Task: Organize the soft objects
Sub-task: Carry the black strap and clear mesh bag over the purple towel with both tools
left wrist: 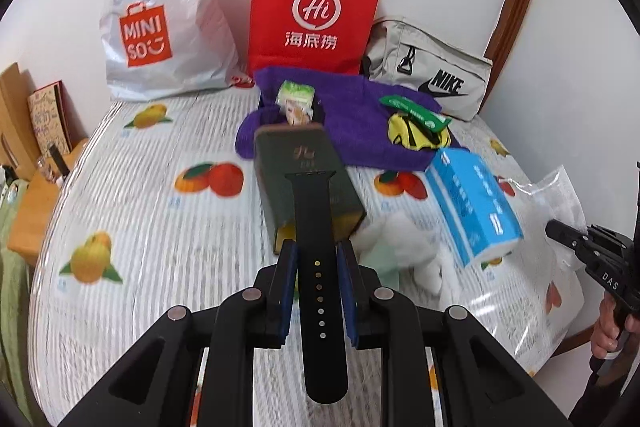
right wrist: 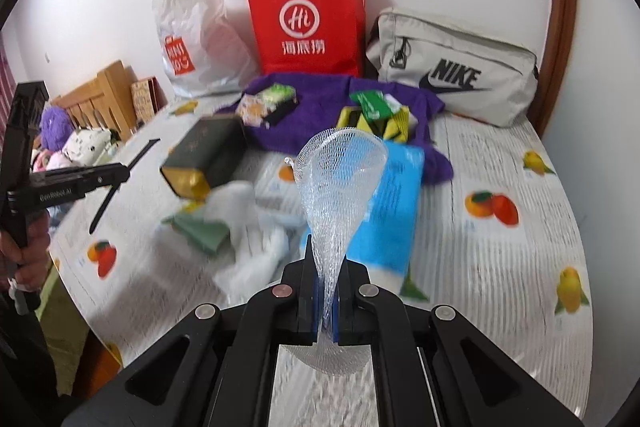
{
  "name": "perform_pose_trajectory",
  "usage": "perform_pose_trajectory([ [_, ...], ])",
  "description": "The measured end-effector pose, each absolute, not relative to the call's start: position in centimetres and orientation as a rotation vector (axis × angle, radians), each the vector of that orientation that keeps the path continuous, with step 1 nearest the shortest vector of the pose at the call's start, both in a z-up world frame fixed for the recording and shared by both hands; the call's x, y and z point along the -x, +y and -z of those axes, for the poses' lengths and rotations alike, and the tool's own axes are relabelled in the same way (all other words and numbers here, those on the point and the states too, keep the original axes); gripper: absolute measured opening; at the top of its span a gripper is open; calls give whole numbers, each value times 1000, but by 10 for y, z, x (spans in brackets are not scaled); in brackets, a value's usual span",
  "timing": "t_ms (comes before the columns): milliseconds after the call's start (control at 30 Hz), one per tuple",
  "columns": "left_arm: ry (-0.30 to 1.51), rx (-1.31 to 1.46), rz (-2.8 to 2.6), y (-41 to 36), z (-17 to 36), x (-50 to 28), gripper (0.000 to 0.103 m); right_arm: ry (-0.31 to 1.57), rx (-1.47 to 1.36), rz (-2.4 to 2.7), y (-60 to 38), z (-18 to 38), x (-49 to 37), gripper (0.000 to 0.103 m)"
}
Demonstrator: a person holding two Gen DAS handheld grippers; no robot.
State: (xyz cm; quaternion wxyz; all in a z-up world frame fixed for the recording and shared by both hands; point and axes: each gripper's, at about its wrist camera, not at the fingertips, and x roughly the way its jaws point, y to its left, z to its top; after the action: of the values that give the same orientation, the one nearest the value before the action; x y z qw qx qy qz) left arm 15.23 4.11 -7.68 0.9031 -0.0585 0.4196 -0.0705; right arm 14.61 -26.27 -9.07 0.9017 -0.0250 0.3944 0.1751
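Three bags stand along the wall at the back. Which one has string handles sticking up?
The red paper bag in the middle. The white plastic bag only has a punched-out grip hole, and the grey Nike bag lies low on its side.

white plush [right wrist: 248, 223] blurred, green card [right wrist: 200, 227] smeared, book [left wrist: 46, 119] partly hidden

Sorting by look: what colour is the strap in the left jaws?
Black, with a row of small holes; the strap shows best in the left wrist view.
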Motion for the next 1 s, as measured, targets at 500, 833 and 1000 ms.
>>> perform_pose_trajectory([
  [500,865,126,153,38,62,-235,20,802,66,-428,-237,72,-267,4],
  [833,887,139,145,47,67,-287,20,857,106,-453,-210,92,-353,4],
  [1000,890,144,155,47,69,-308,20,910,125,-453,-202,109,-384,5],
])
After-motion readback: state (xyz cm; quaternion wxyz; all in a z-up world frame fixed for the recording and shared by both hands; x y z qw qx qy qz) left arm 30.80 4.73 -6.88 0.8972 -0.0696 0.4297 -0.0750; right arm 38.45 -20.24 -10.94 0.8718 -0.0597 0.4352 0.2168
